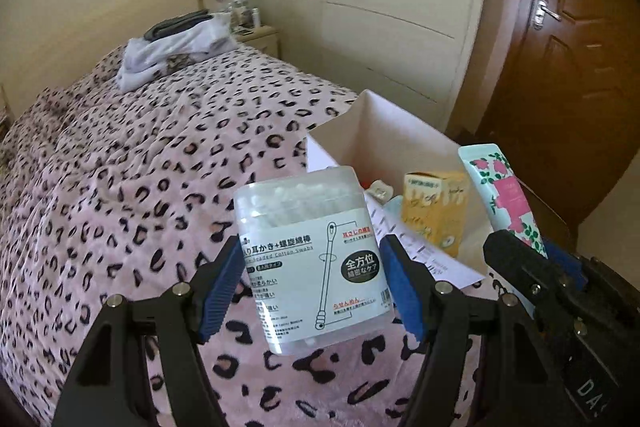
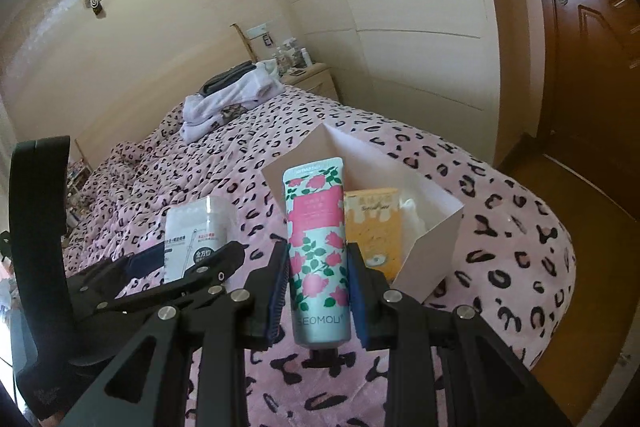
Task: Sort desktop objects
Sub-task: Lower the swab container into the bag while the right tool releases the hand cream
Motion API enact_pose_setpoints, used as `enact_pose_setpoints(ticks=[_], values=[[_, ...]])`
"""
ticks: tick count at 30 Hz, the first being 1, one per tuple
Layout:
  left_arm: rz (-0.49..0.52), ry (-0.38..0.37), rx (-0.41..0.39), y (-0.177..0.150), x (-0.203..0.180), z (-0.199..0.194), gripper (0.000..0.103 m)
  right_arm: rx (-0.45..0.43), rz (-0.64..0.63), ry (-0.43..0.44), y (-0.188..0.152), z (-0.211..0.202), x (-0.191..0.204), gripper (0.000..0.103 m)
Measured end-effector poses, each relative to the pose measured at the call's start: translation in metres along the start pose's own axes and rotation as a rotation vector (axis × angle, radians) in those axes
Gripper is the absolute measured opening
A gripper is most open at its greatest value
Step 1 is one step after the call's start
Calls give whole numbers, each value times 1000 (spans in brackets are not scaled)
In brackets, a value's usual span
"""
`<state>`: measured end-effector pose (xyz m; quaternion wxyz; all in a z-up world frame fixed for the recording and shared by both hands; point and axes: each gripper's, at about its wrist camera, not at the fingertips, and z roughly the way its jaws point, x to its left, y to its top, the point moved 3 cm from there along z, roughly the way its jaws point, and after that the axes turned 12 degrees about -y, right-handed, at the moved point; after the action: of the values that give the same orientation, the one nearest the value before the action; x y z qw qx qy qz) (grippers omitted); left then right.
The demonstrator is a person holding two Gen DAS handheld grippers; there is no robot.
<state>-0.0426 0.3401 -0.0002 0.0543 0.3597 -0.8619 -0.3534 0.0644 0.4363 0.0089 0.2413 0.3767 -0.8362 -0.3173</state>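
My left gripper (image 1: 312, 283) is shut on a clear cotton swab box (image 1: 312, 259) with a white label, held above the pink leopard blanket, just left of the white open box (image 1: 384, 139). My right gripper (image 2: 318, 291) is shut on a rose-patterned hand cream tube (image 2: 316, 239), cap down, held in front of the white box (image 2: 432, 239). In the white box stand a yellow carton (image 1: 436, 211) and some papers (image 1: 404, 239). The tube (image 1: 504, 195) and right gripper show at the right of the left wrist view; the swab box (image 2: 196, 239) shows left in the right wrist view.
The bed with the pink leopard blanket (image 1: 140, 187) fills the scene. Folded white and grey clothes (image 1: 180, 47) lie near the headboard. A nightstand (image 2: 312, 75) with bottles stands beyond. A white wardrobe (image 2: 400, 27) and brown door (image 2: 580, 47) are to the right.
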Motion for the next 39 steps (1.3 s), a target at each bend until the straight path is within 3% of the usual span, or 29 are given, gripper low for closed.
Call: enact_pose_setpoints(ticks=[10, 16, 21, 29, 32, 34, 35, 39], values=[[81, -150, -1, 52, -1, 18, 70, 0, 39, -70, 14, 10, -23, 28], [99, -243, 30, 83, -4, 42, 70, 27, 26, -39, 28, 32, -23, 28], [83, -283, 82, 89, -5, 69, 70, 60, -7, -32, 31, 50, -17, 28], [45, -279, 122, 85, 0, 98, 68, 81, -50, -35, 38, 76, -5, 28], [31, -286, 146, 83, 3, 109, 62, 96, -60, -38, 42, 88, -3, 28], [15, -290, 174, 81, 6, 119, 39, 118, -67, -32, 41, 96, -3, 28], [6, -292, 184, 80, 7, 123, 35, 128, -73, -36, 40, 100, -4, 28], [-10, -288, 194, 76, 11, 131, 35, 169, -84, -46, 31, 116, -7, 28]])
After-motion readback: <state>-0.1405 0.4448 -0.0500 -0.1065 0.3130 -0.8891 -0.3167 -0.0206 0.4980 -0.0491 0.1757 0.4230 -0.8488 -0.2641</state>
